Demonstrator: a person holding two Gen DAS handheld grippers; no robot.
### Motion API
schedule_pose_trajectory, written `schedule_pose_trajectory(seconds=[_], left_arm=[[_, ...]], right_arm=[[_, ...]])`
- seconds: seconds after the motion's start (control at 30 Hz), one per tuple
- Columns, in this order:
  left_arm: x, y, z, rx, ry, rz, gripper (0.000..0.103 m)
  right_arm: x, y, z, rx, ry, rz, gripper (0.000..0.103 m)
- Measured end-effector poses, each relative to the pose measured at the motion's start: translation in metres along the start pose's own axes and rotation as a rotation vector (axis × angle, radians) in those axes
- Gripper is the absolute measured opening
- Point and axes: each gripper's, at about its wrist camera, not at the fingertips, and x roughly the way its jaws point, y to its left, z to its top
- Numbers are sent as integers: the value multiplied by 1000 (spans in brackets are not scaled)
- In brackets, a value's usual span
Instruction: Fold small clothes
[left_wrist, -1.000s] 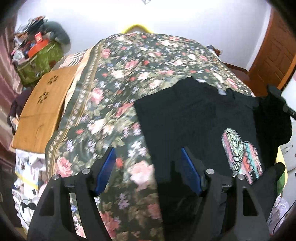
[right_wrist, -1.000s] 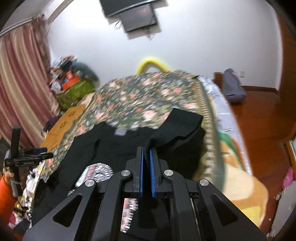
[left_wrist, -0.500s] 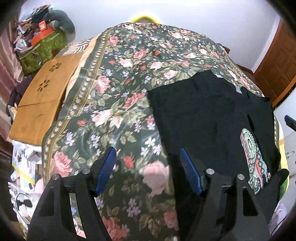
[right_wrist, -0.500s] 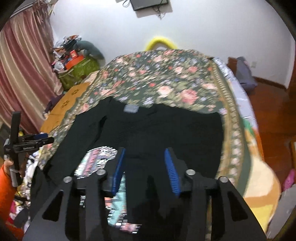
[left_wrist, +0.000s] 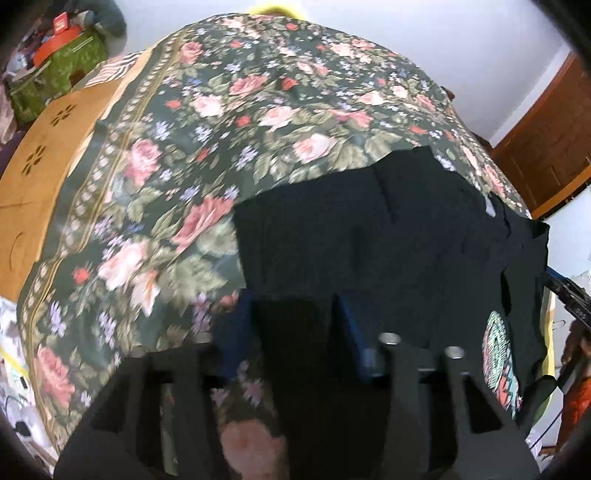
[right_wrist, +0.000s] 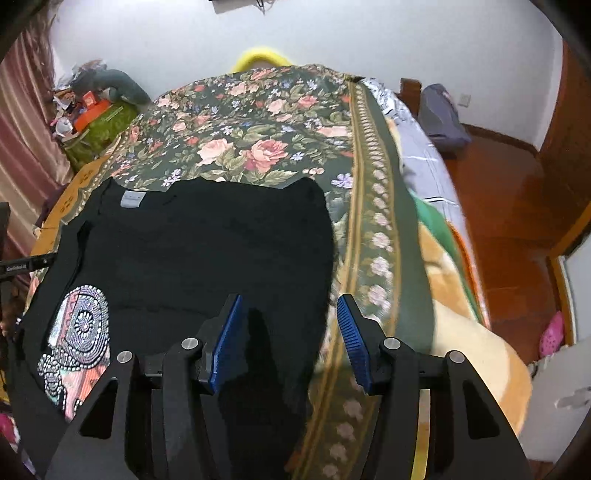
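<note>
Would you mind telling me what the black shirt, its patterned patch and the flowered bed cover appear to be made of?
Black shirt: soft matte knit, probably cotton jersey; it lies limp with shallow creases. Patterned patch: looks like a print or beadwork of small pale dots; which one is unclear. Flowered bed cover: printed woven cloth with a faint sheen, draping smoothly.

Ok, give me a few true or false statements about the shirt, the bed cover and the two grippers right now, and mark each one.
1. The black shirt lies on a floral bedspread. True.
2. The right gripper is clamped shut on a sleeve. False: its jaws stand apart, holding nothing.
3. The shirt's grey neck label is showing. True.
4. The shirt is plain with no print. False: a patterned graphic shows near its hem.
5. The left gripper is open. True.
</note>
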Motion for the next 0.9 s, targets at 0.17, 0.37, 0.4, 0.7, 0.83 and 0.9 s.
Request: schedule_pose_trajectory(seconds=[0.17,0.37,0.4,0.7,0.83,0.9], left_arm=[[-1,-4,10,7,-18,-4,10],[-32,-11,22,48,-141,89,8],[-37,-11,26,56,-155,102,8],[-47,-3,81,71,-251,205,8],[-23,7,94,43,-229,215,8],[-8,11,96,41,-199,216,8]], right_arm=[[11,10,7,-44,-22,-10,18],[-1,24,24,-98,-79,15,11],[-4,27,31,-103,-91,21,11],[0,50,91,-140,-150,25,11],[22,49,102,-131,-130,10,11],[33,46,102,-120,-113,-2,11]])
